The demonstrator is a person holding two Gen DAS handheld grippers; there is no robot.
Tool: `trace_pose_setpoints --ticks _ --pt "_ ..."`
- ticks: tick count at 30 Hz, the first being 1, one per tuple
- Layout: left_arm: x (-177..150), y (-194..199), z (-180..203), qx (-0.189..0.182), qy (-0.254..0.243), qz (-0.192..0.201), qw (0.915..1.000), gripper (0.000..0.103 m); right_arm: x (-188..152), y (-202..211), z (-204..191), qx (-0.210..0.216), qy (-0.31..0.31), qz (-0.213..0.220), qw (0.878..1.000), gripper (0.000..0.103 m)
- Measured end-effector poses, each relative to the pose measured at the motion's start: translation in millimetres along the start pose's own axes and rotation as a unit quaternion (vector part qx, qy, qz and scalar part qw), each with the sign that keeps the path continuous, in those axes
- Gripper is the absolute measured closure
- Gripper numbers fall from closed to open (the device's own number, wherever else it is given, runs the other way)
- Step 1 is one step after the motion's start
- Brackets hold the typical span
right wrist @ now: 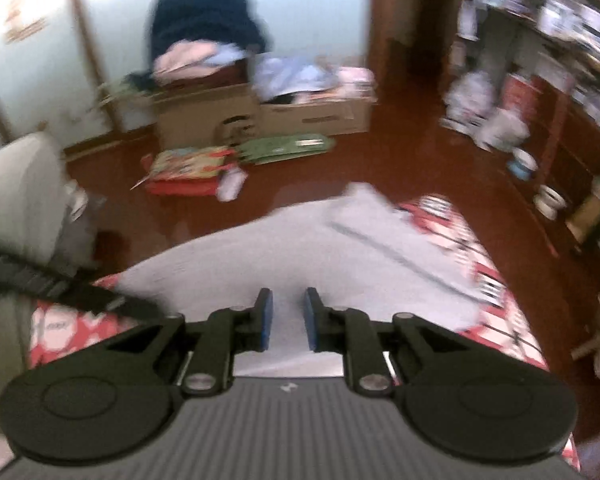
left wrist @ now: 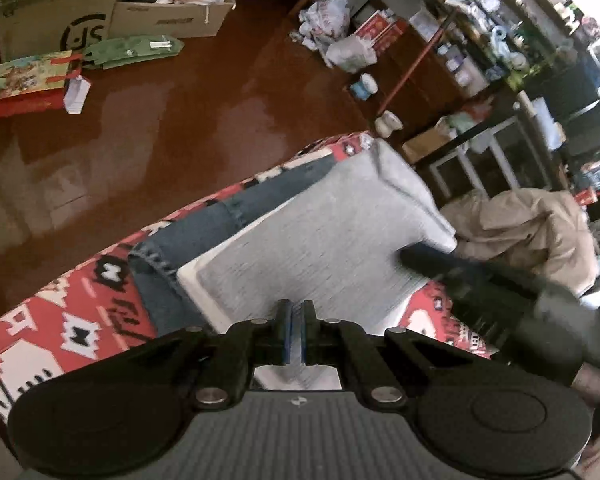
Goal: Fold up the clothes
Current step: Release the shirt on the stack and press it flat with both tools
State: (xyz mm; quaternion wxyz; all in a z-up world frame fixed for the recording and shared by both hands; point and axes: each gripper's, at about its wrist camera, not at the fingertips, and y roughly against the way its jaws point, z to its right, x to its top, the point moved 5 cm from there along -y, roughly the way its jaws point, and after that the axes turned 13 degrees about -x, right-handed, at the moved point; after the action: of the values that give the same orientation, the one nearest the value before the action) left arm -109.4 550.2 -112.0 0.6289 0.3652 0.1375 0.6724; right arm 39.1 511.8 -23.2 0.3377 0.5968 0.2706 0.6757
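A folded grey garment (left wrist: 320, 232) lies on a red patterned cover (left wrist: 60, 320), partly over blue jeans (left wrist: 204, 224). My left gripper (left wrist: 297, 332) hovers at the garment's near edge, its blue pads almost together with only a thin slit between. Whether cloth is pinched there is unclear. The right gripper's dark tip (left wrist: 416, 258) touches the garment's right side. In the blurred right wrist view, my right gripper (right wrist: 288, 320) stands open above the grey garment (right wrist: 300, 248), nothing between its fingers. The left tool's dark body (right wrist: 60, 292) shows at the left.
Reddish wooden floor (left wrist: 180, 120) lies beyond the cover's edge. Cardboard boxes (left wrist: 56, 20) with clothes, a colourful gift bag (left wrist: 28, 80) and a green case (left wrist: 132, 50) sit at the back. Cluttered shelves (left wrist: 480, 40) and a beige cloth pile (left wrist: 532, 232) stand to the right.
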Motion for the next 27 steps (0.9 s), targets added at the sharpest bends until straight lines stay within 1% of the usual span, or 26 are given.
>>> trace_pose_setpoints --ticks 2,4,6,8,12,13,18,23,27 --pt "-1 0 -3 0.002 0.005 0.001 1.0 0.101 -1 -5 21 -0.021 -0.016 -0.002 1.0 0.089" --pt "-1 0 -3 0.006 0.001 0.001 1.0 0.101 -2 -7 39 -0.045 -0.026 -0.001 0.999 0.085" --pt "-2 0 0 0.01 -0.007 -0.001 0.9999 0.101 -3 -11 52 -0.051 -0.04 -0.006 0.998 0.082" --pt "-3 -1 2 0.013 -0.015 -0.004 0.9998 0.101 -5 -15 64 -0.056 -0.053 -0.01 0.997 0.082" --pt "-4 1 7 0.015 -0.025 -0.002 0.9996 0.101 -7 -9 67 -0.057 -0.061 -0.007 0.997 0.082" --pt "-3 3 11 0.01 -0.031 0.001 0.9995 0.101 -7 -7 66 -0.055 -0.062 -0.006 0.997 0.082" --pt "-11 -2 26 -0.007 -0.084 -0.01 0.9964 0.101 -9 5 35 -0.002 -0.063 0.012 0.998 0.082" --pt "-26 -3 24 -0.009 -0.115 -0.014 0.9933 0.101 -28 -2 0 0.017 -0.054 0.0 0.998 0.082" --pt "-38 -3 22 -0.012 -0.142 -0.016 0.9897 0.101 -48 7 -18 0.014 -0.068 0.007 0.998 0.082"
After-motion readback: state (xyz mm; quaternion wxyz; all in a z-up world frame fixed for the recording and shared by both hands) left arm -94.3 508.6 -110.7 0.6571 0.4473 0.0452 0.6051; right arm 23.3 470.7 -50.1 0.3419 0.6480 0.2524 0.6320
